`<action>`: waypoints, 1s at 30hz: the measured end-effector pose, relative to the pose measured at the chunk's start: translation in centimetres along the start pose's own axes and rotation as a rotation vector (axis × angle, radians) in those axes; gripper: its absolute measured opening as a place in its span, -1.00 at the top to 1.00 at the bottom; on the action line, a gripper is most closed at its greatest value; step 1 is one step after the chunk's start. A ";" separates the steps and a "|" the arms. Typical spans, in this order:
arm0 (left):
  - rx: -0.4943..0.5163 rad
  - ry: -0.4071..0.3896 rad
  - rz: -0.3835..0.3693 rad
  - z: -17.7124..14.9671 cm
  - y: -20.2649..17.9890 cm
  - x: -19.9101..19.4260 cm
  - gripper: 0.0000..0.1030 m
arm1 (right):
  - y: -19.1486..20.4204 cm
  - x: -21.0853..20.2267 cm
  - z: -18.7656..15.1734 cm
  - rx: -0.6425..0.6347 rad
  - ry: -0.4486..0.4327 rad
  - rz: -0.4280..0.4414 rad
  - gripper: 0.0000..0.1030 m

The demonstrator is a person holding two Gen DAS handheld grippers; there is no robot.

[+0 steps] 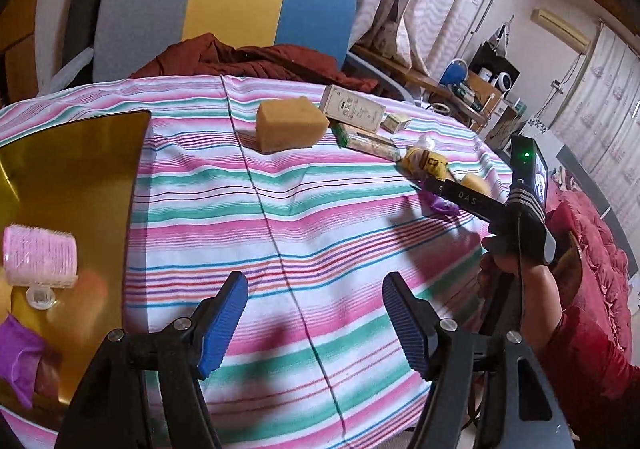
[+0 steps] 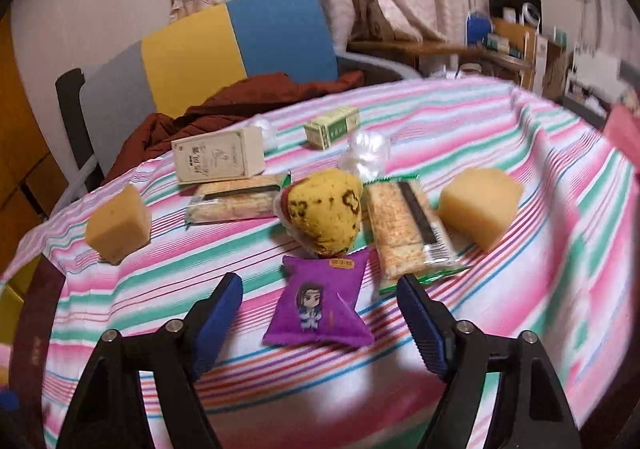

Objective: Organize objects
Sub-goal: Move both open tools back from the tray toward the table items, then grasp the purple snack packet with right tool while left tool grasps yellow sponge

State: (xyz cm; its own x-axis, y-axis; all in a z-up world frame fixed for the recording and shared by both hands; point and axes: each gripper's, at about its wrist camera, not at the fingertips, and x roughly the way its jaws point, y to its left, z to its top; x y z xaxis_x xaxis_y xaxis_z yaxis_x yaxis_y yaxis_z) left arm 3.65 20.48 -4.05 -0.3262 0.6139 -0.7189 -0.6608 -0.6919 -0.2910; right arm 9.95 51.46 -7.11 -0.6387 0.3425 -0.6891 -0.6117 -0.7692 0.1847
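My left gripper (image 1: 315, 319) is open and empty above the striped tablecloth (image 1: 304, 217). To its left lies a gold tray (image 1: 76, 177) holding a pink hair roller (image 1: 40, 255) and a purple packet (image 1: 18, 359). My right gripper (image 2: 320, 317) is open, its blue pads either side of a purple snack packet (image 2: 320, 307) lying on the cloth. Beyond that packet sit a yellow spotted bun (image 2: 326, 211), two cracker packs (image 2: 404, 231) (image 2: 236, 203), two sponges (image 2: 118, 225) (image 2: 480, 207), a cream box (image 2: 220, 161) and a small green box (image 2: 332, 127).
A chair (image 1: 224, 9) with grey, yellow and blue back stands behind the table, a dark red cloth (image 1: 248, 59) draped on it. A crumpled clear wrapper (image 2: 366, 153) lies among the items. Shelves with clutter (image 2: 516, 41) stand at the right.
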 end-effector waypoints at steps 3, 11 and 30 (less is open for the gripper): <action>0.013 0.008 0.016 0.7 -0.2 0.8 -0.38 | 0.3 0.7 0.0 -0.023 0.001 0.003 -0.19; 0.089 0.022 0.074 3.9 -0.8 3.7 -0.38 | 0.6 1.5 -1.0 -0.046 0.001 0.030 0.09; 0.457 0.037 0.172 16.0 -1.6 14.8 -0.54 | 1.1 1.6 -2.0 -0.072 -0.026 0.083 0.10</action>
State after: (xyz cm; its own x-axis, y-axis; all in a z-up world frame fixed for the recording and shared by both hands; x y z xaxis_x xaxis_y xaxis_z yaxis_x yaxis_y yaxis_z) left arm -10.95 36.73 -4.12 -0.4375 0.4859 -0.7566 -0.8314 -0.5391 0.1346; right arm 9.21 50.03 -9.38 -0.6984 0.2893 -0.6546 -0.5216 -0.8321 0.1887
